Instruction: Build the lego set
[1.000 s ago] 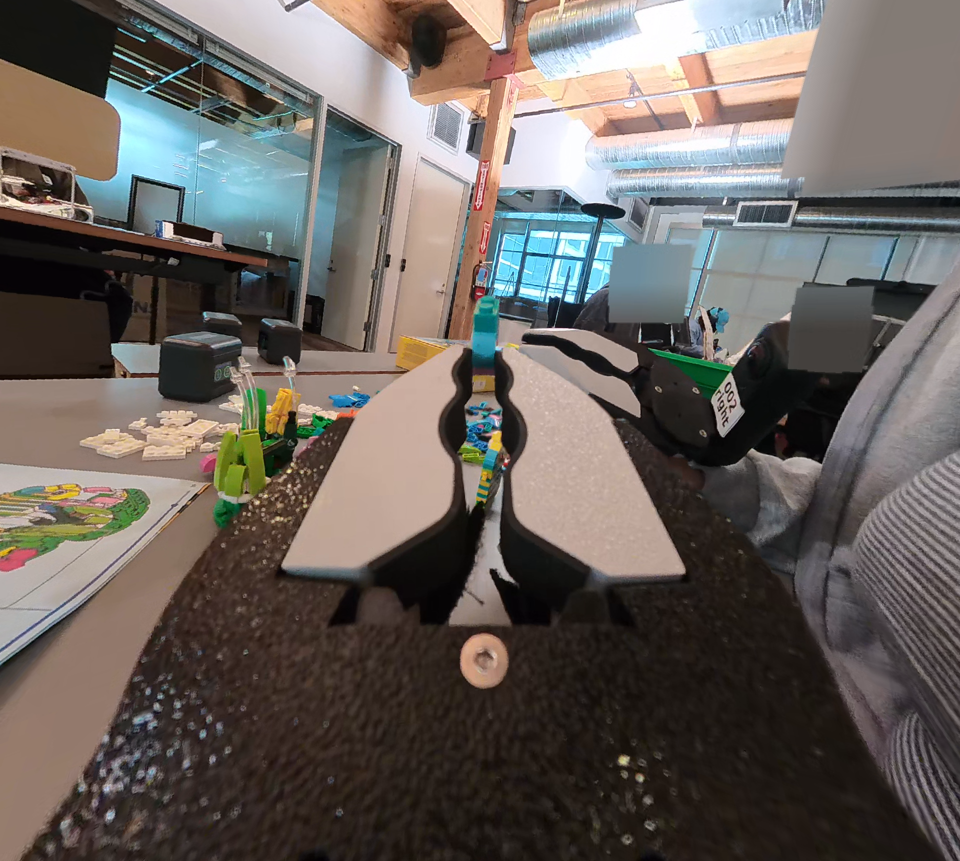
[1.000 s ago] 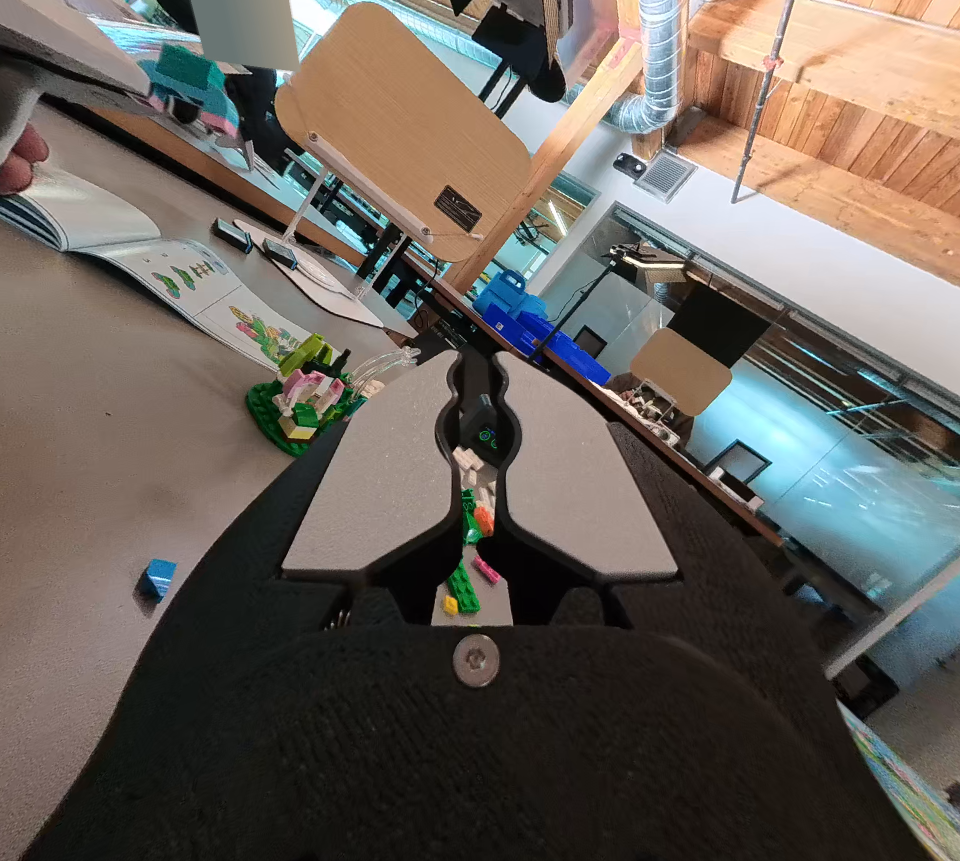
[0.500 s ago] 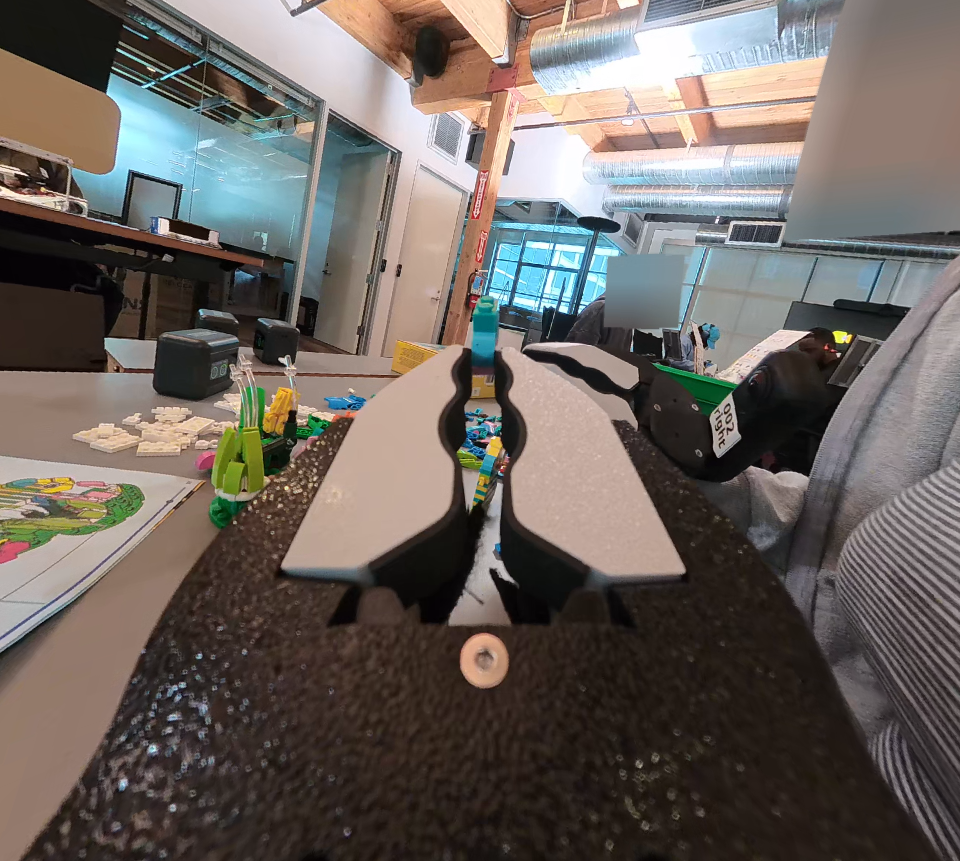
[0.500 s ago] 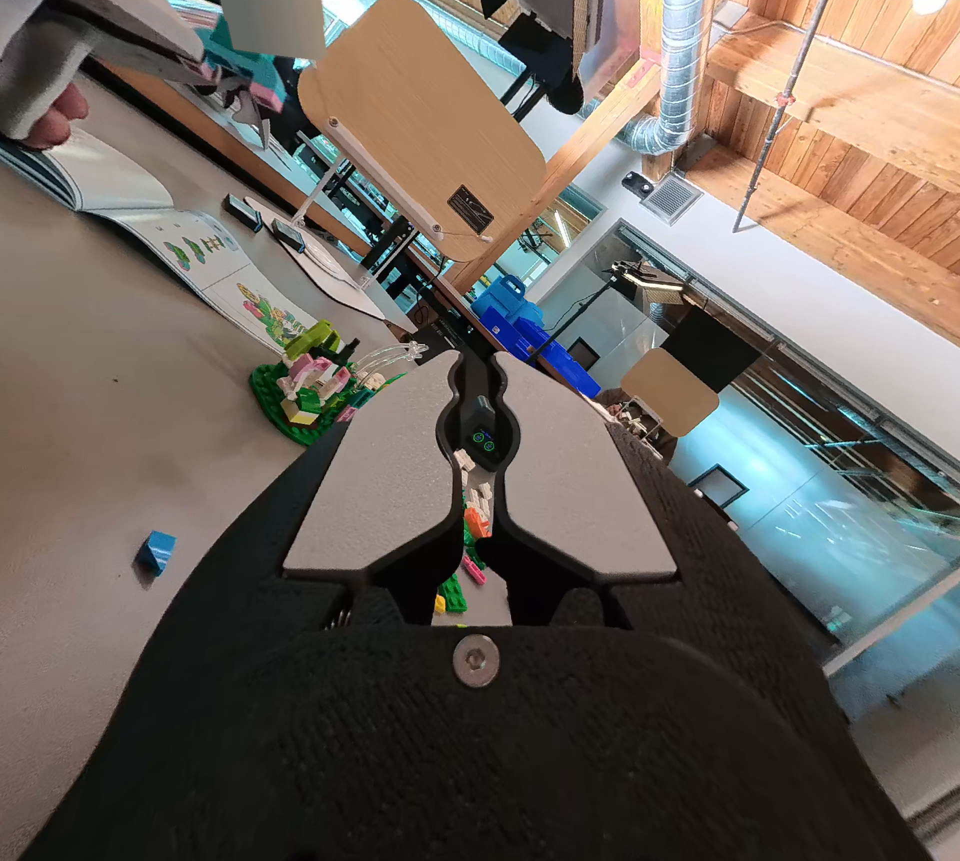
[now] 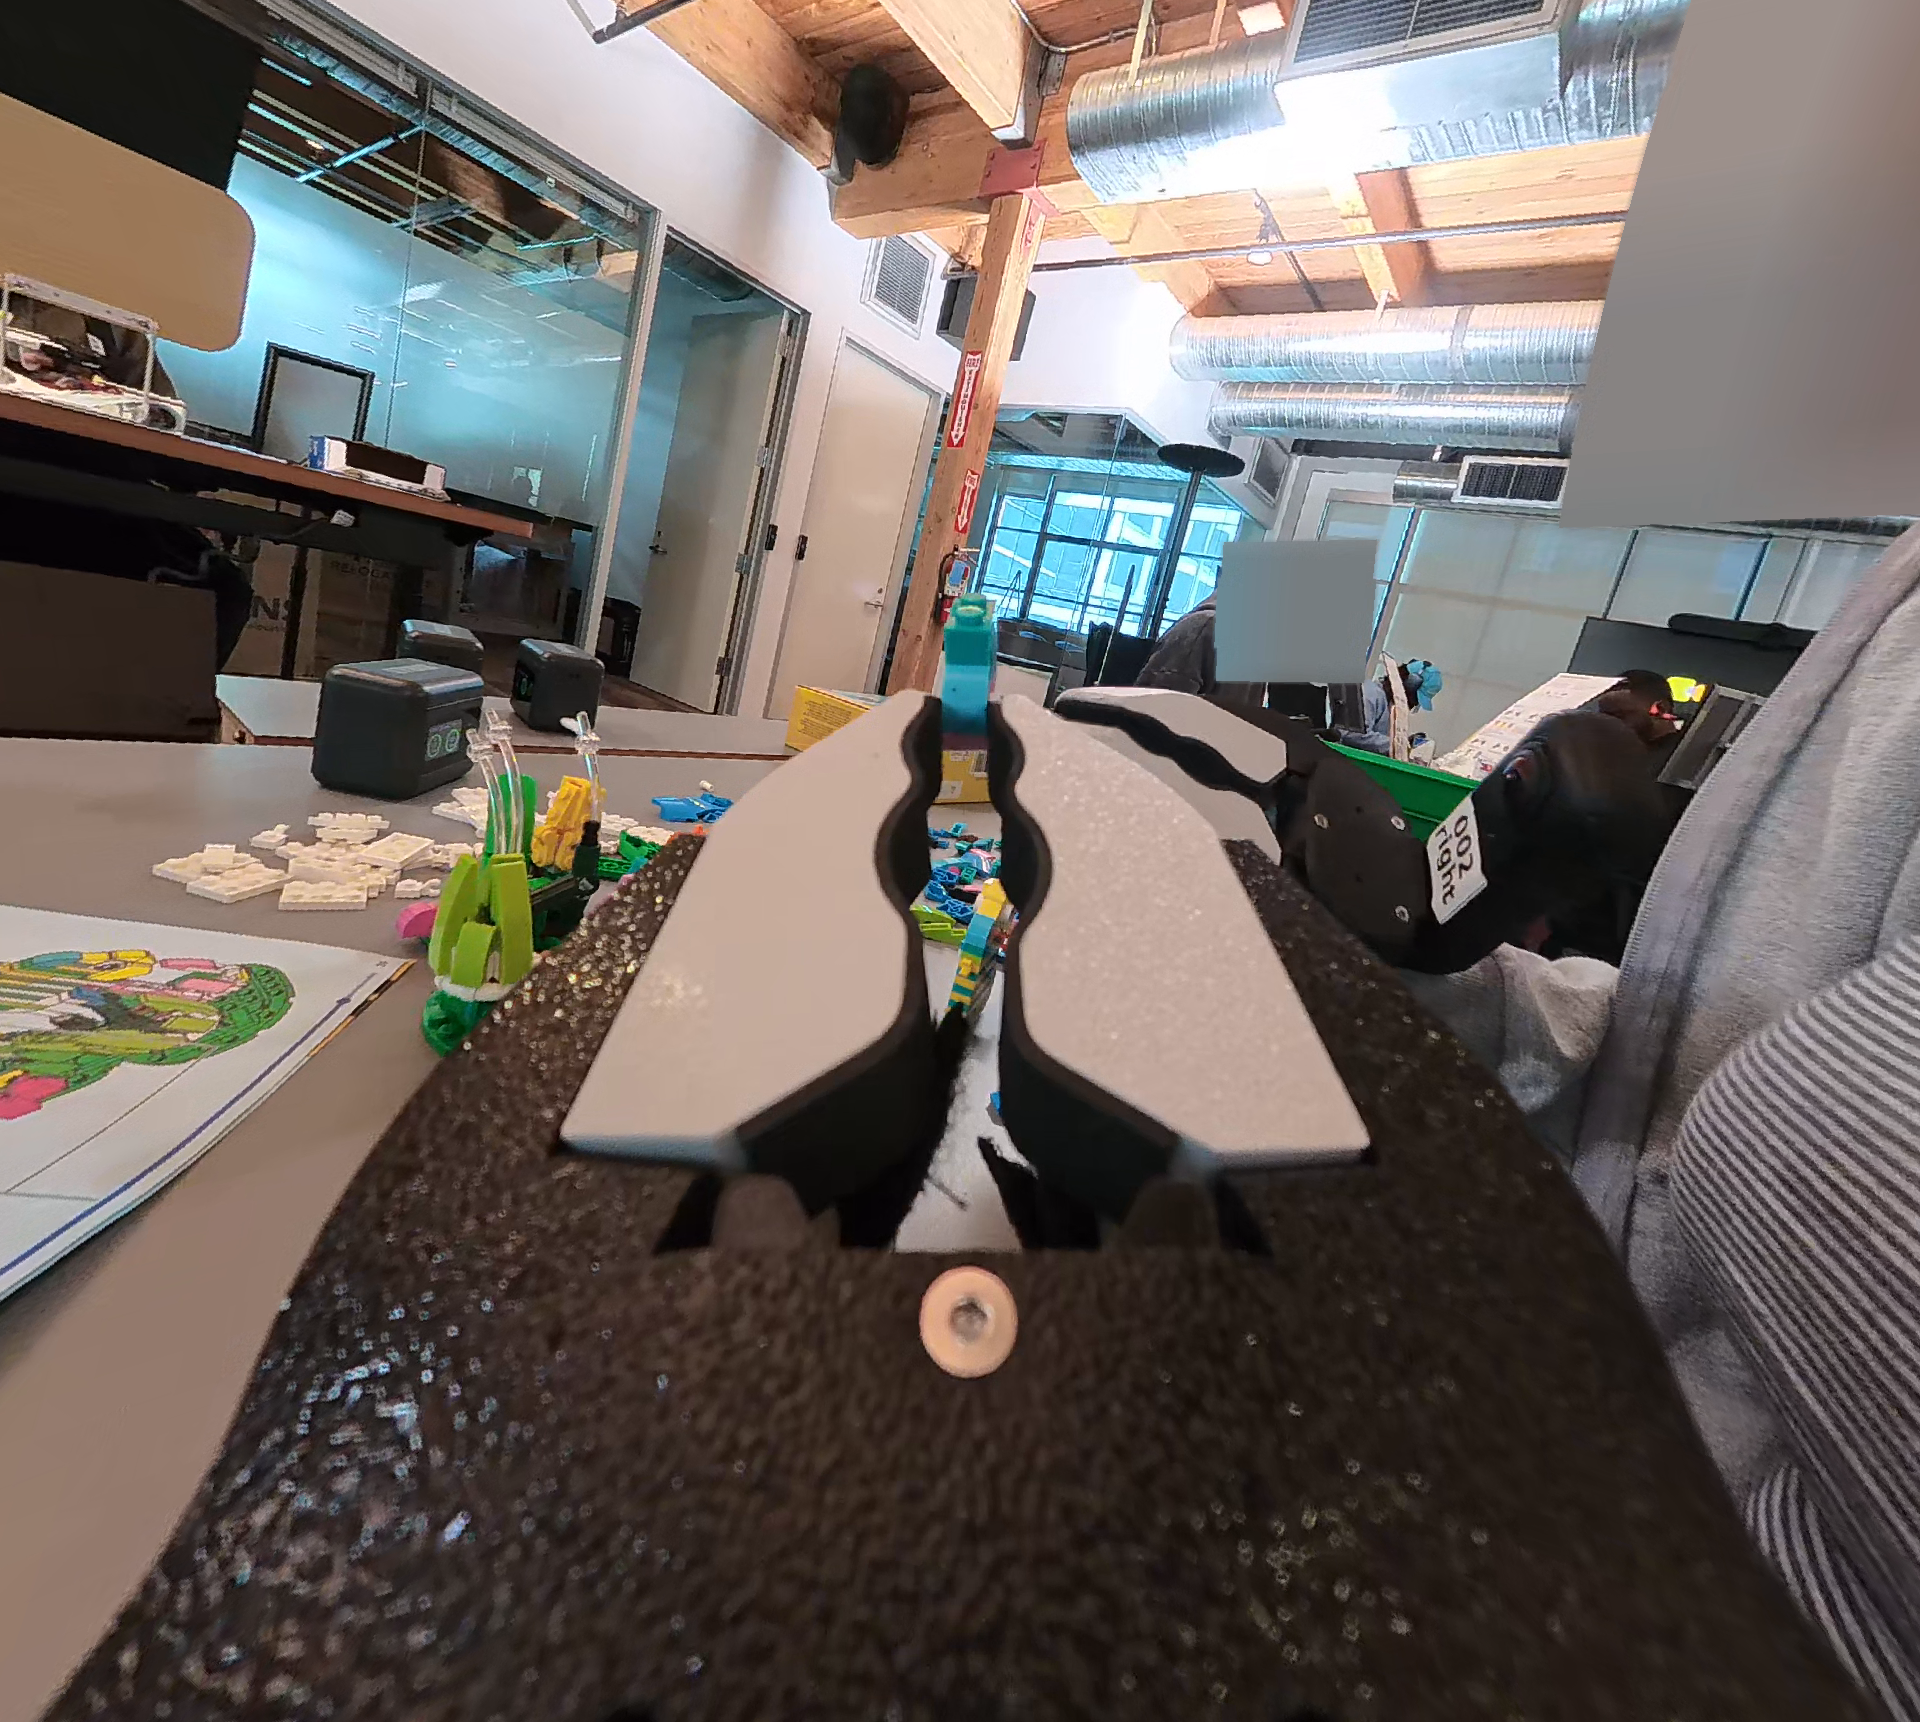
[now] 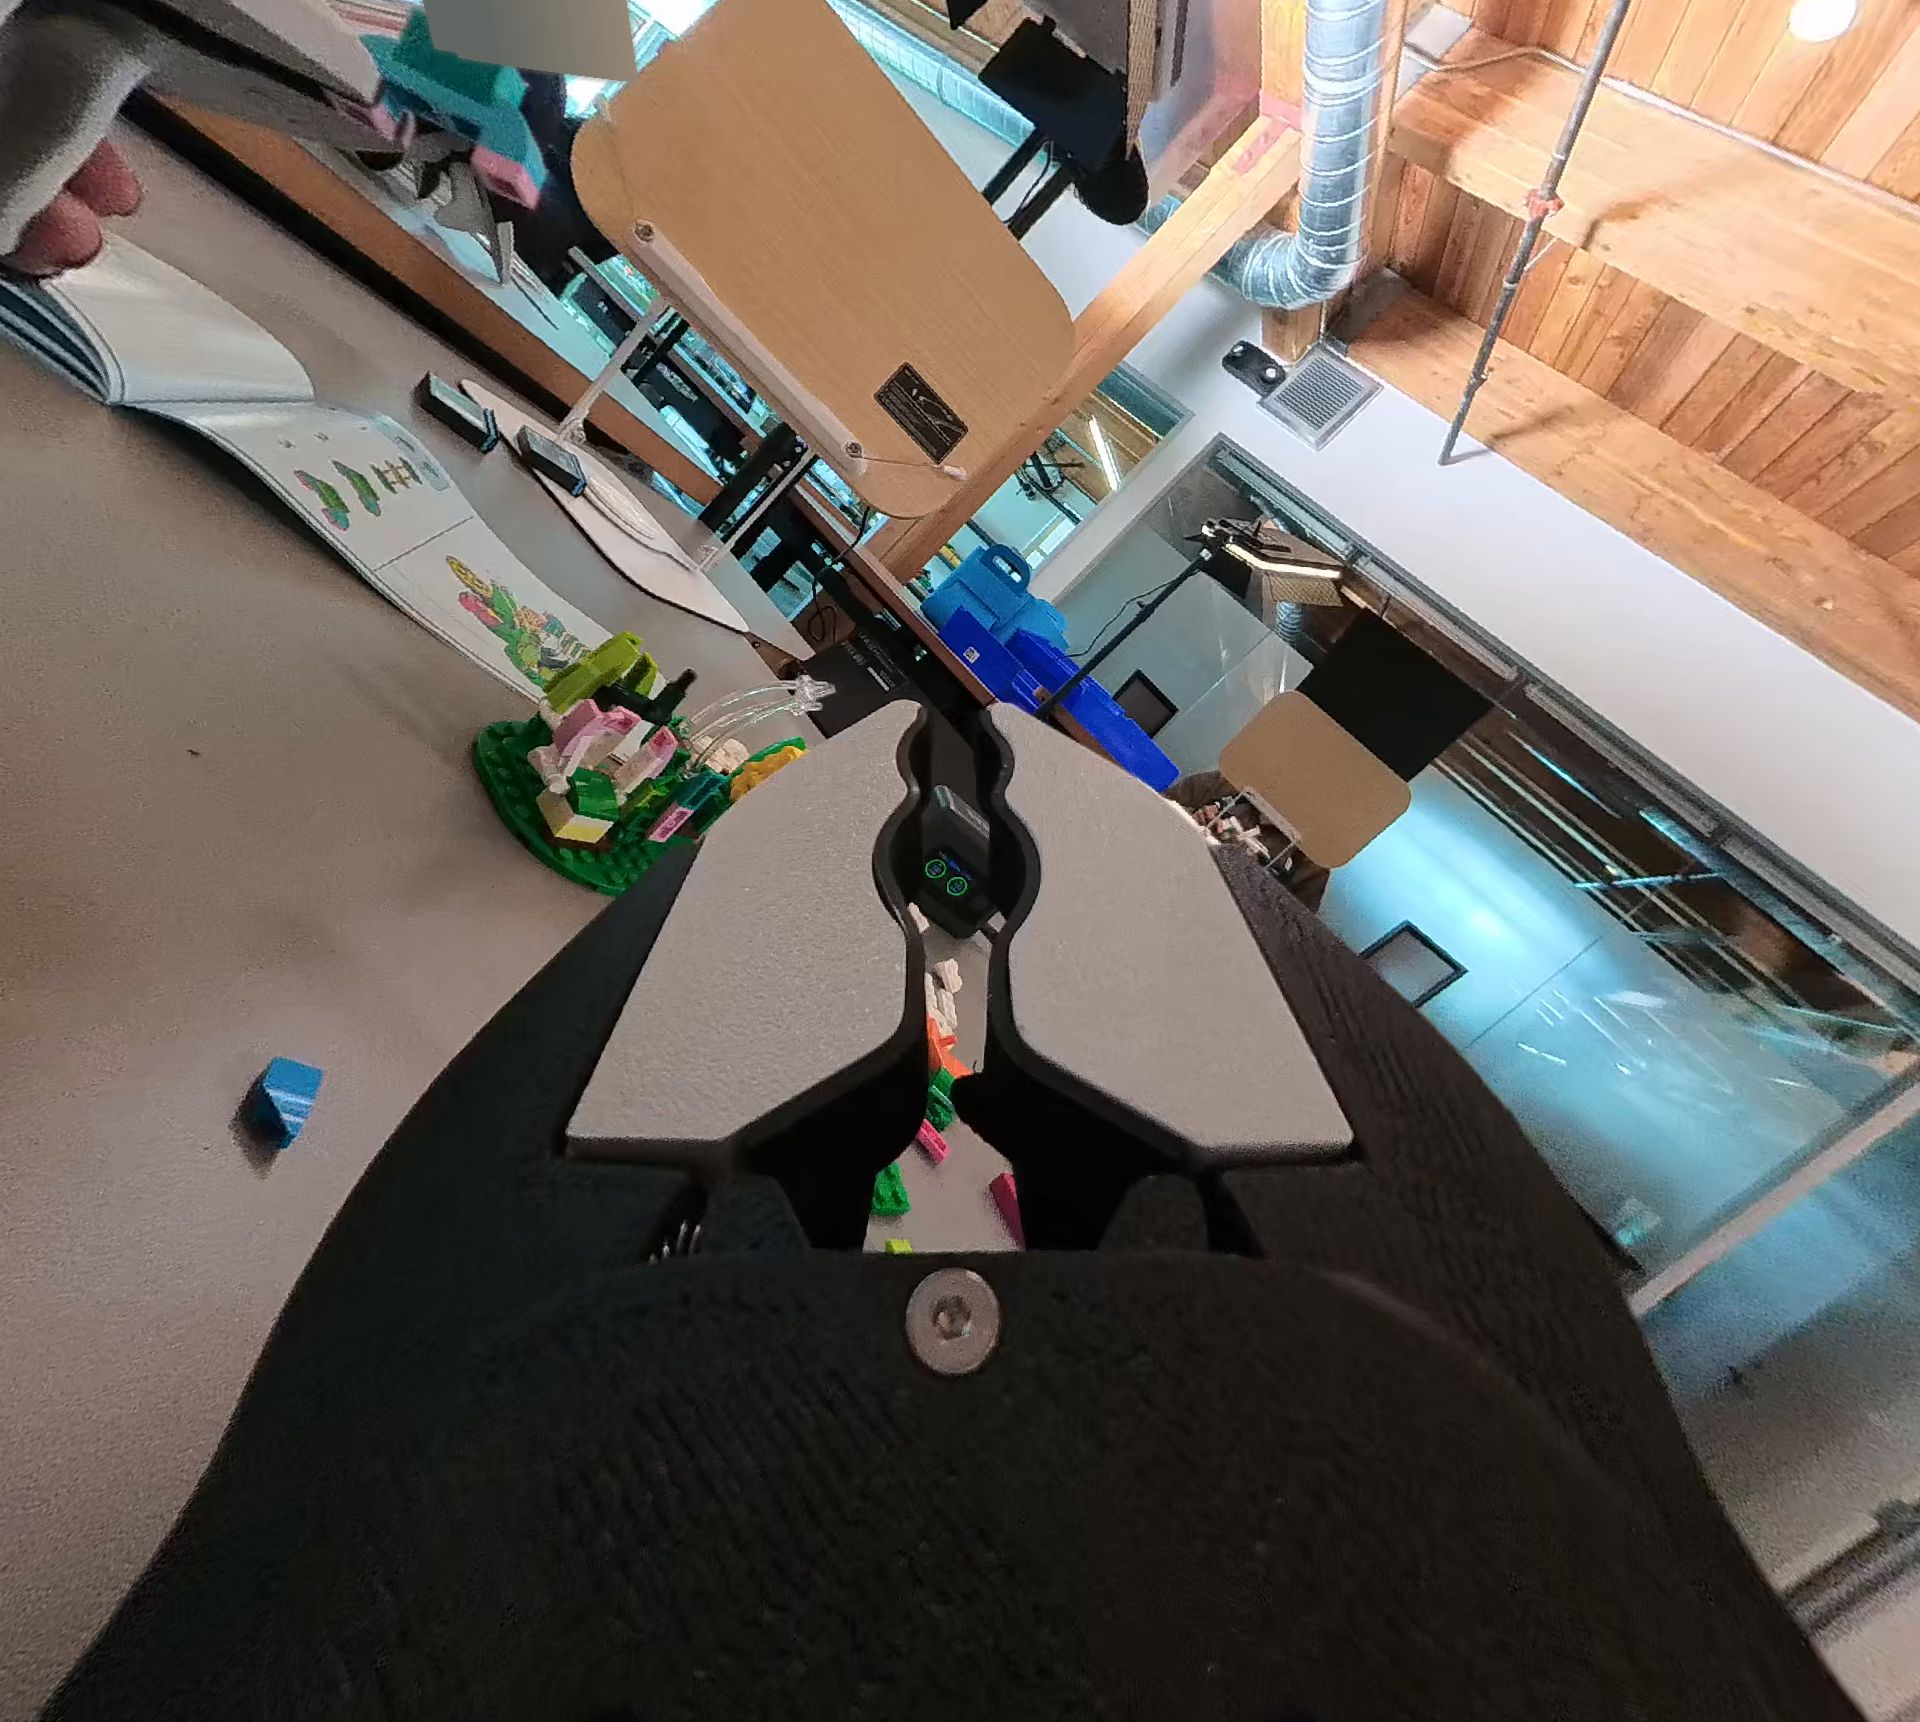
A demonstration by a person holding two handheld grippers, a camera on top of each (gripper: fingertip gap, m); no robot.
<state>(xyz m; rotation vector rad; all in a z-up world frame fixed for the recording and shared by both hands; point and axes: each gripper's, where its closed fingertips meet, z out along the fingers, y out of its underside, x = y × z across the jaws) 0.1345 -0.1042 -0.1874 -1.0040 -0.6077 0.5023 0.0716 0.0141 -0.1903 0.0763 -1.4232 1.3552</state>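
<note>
Left tongs [image 5: 968,716]: your jaws pinch a teal brick stack [image 5: 968,654], pink at its base, held above the tabletop [image 5: 125,799].
Right tongs [image 6: 951,727]: nearly closed, empty.
Green-base model [image 6: 592,789]: on tabletop, beside booklet [image 6: 343,488].

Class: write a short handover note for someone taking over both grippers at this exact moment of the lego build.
Left gripper: shut on a teal piece, held up off the table.
Right gripper: nearly shut, nothing between its fingers.
Green base model stands on the table with pink, lime and clear parts already on it. Booklet lies open beyond it.
White pieces and mixed coloured pieces lie loose; a blue brick sits apart.
Left to do: fit the teal piece, then the loose ones.
</note>
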